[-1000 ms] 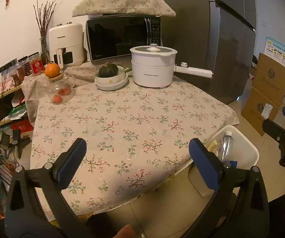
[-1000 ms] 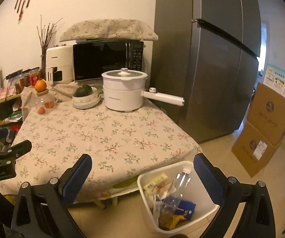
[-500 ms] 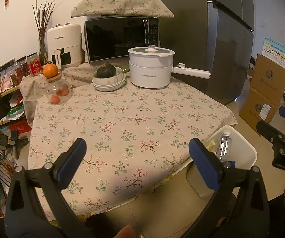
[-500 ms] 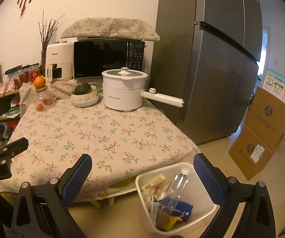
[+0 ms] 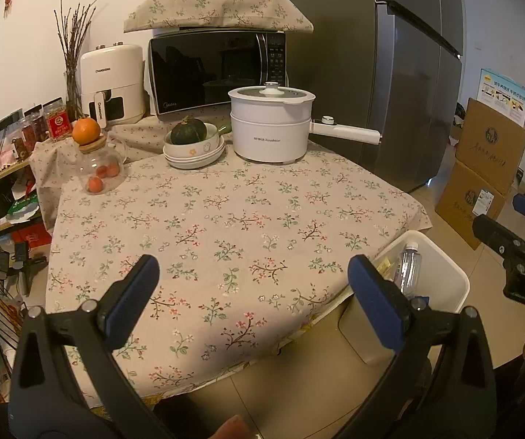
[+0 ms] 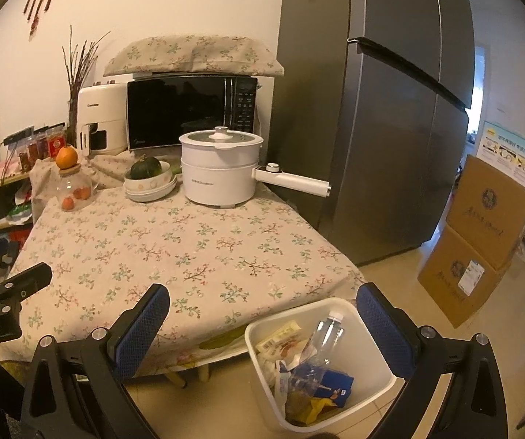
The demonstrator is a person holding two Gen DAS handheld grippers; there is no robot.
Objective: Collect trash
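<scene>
White bin (image 6: 368, 333) below tabletop's near-right corner: bottle (image 6: 322, 338), wrappers inside. Left gripper (image 5: 253, 301), right gripper (image 6: 262, 331): jaws spread, empty. Risk: a careless swing knocks the bin and spills it.

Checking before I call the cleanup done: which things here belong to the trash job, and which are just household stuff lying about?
Job items:
- white bin on the floor
- plastic bottle in it
- wrappers in it
- left gripper, open
- right gripper, open

Lying about:
- electric pot
- squash in bowls
- orange on glass jar
- microwave
- cardboard boxes
</scene>
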